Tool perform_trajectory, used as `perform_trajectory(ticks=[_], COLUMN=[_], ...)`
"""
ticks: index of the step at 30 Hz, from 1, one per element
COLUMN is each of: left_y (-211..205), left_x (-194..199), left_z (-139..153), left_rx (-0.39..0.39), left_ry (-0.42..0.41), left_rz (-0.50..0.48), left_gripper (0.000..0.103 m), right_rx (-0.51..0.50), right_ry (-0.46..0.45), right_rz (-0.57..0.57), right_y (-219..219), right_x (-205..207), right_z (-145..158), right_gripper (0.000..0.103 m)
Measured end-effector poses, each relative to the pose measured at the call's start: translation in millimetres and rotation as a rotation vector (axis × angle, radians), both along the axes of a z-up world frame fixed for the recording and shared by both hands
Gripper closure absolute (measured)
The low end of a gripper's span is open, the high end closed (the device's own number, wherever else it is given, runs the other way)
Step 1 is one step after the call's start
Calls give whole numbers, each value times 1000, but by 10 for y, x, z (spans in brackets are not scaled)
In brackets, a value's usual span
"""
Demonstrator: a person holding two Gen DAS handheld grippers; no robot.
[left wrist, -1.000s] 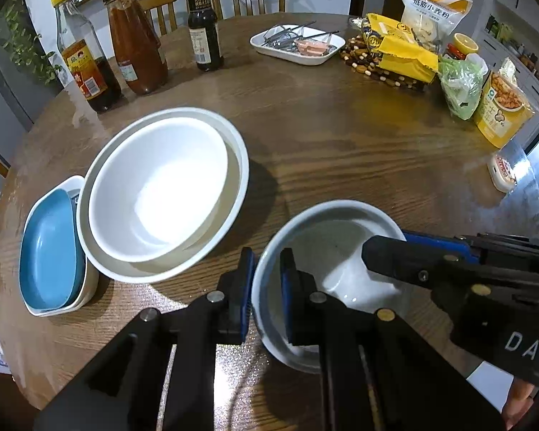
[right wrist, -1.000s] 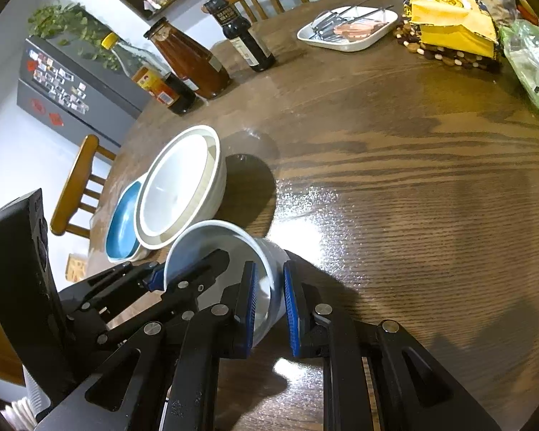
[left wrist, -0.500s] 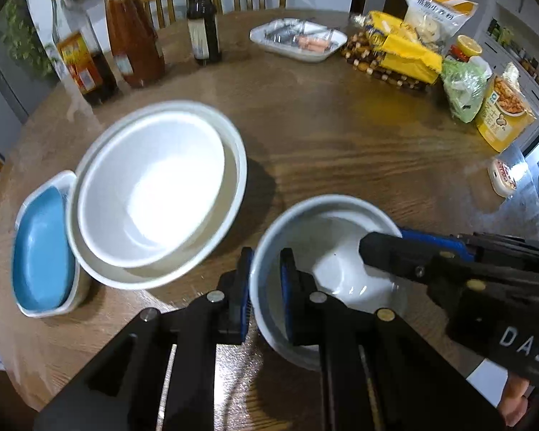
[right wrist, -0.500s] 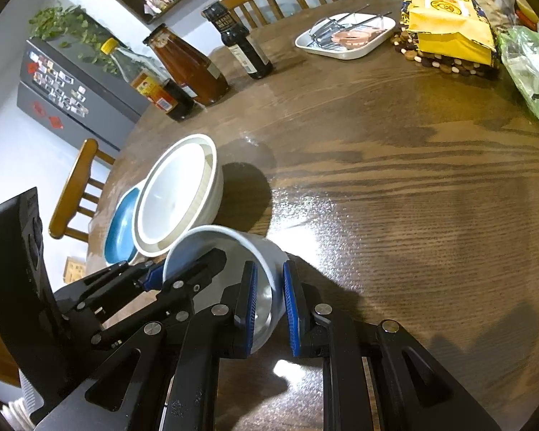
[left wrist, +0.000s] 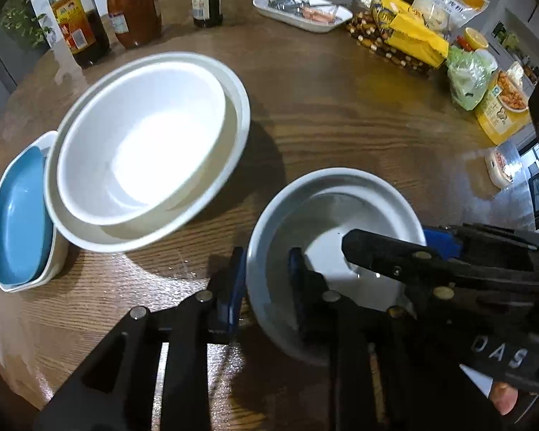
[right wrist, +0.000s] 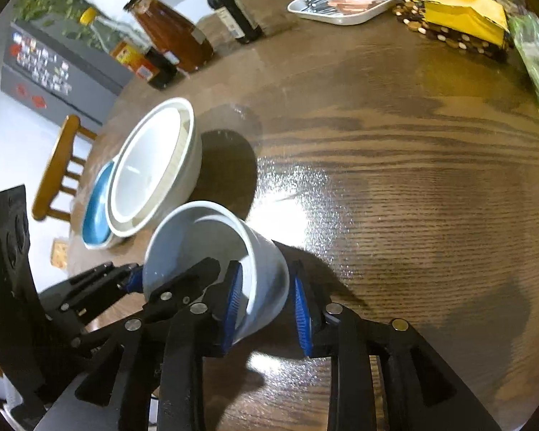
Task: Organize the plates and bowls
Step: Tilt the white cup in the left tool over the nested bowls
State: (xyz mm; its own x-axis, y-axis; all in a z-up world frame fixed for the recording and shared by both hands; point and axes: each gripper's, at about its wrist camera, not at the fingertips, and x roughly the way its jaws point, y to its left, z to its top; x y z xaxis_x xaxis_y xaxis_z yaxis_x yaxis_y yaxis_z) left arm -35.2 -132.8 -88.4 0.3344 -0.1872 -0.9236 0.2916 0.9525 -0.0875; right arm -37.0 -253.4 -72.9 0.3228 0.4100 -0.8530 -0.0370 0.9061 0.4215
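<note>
1. Nearest the cameras, the left gripper (left wrist: 266, 280) and the right gripper (right wrist: 266, 300) are both straddling the rim of the small pale bowl (left wrist: 336, 230), one finger inside the wall and one outside. Both pairs of jaws have just been opening. On the right, a gap is showing between the outer pad and the wall, so that grip looks released. On the left, the pads are also standing slightly off the rim.
2. The small pale bowl is sitting on the table (left wrist: 341, 115), just beside the nested white bowls (left wrist: 143, 143).
3. Judging by its gloss, the bowl is looking glazed: stiff, fairly heavy, slippery, and liable to chip. The rim, pinched on opposite sides, is looking like the safest hold.
4. Behind the nested white bowls, a blue dish (left wrist: 18, 215) is resting inside a white one at the table's edge.
5. The wooden top is shining wetly with reflections. Farther off, bottles (left wrist: 133, 3), a white tray (left wrist: 302, 9) and snack bags (left wrist: 409, 32) are standing around, with chairs and a grey cabinet (right wrist: 57, 61) beyond.
</note>
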Motion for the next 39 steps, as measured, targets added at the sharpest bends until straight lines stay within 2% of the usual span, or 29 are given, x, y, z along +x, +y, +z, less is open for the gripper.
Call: perform_trajectory(ticks=[2,4,6,8,12,27,39], left_y=[-32,-21,32,34,47,-100,-39], left_x=[-2,-4,13,-4,-32,-37,-1], left_z=[-8,-6,-13,-5,47,418,636], left_rx=[7,5,-27,-30,-51,-51,-57], left_ry=[-21,-30,-23,-29,-39,-146,-209], left_rz=[-9,-7,10,4,1,-28,-16], left_gripper=[88,91,91,90,91,91,91], right_rx=[-25,-37,-77,-77,-63,-32,-31], right_ry=[1,-11,-33,-51,-77,-156,-204], right_rz=[14,27,38,34,25,-3,-6], right_y=[32,91,140,129,96,-52,-62], right_x=[23,52,84,89,35,-36,-35], right_z=[-18,-24,-21,-27,-15,299,514], right_gripper=[76,81,86,86,87,87,87])
